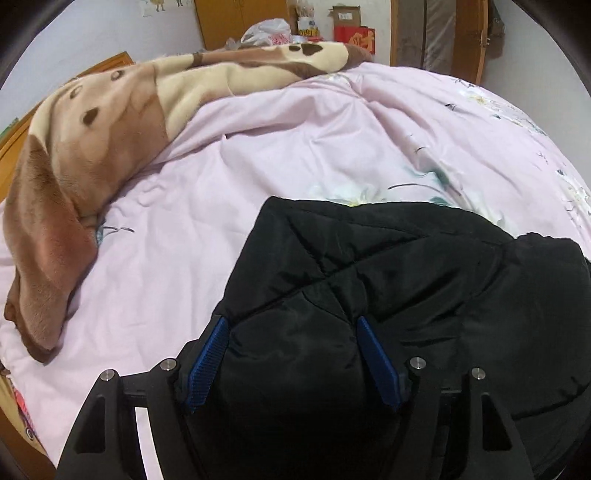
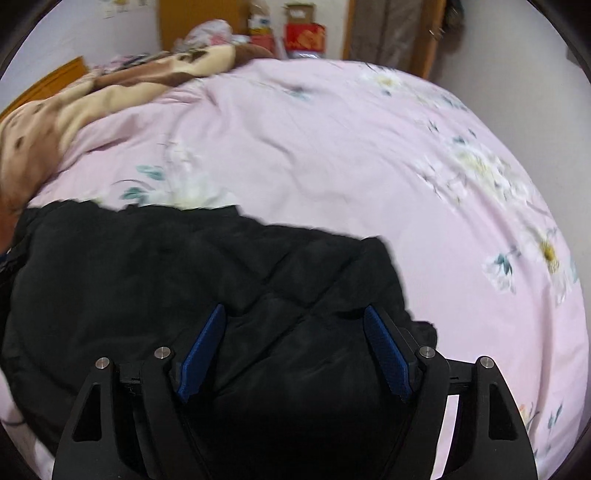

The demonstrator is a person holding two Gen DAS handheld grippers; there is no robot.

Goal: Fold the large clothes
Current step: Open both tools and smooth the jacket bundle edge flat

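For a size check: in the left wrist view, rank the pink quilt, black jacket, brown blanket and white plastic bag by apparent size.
1. pink quilt
2. black jacket, enlarged by nearness
3. brown blanket
4. white plastic bag, small and far

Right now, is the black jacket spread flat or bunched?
Bunched. The black jacket lies heaped in puffy creases on the pink quilt, filling the open jaws of both the left hand-held gripper and right hand-held gripper.

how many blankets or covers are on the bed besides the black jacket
2. A brown and cream plush blanket is bunched along the far left side, and a pink floral quilt spreads across the bed beneath the black jacket. Others may be hidden underneath.
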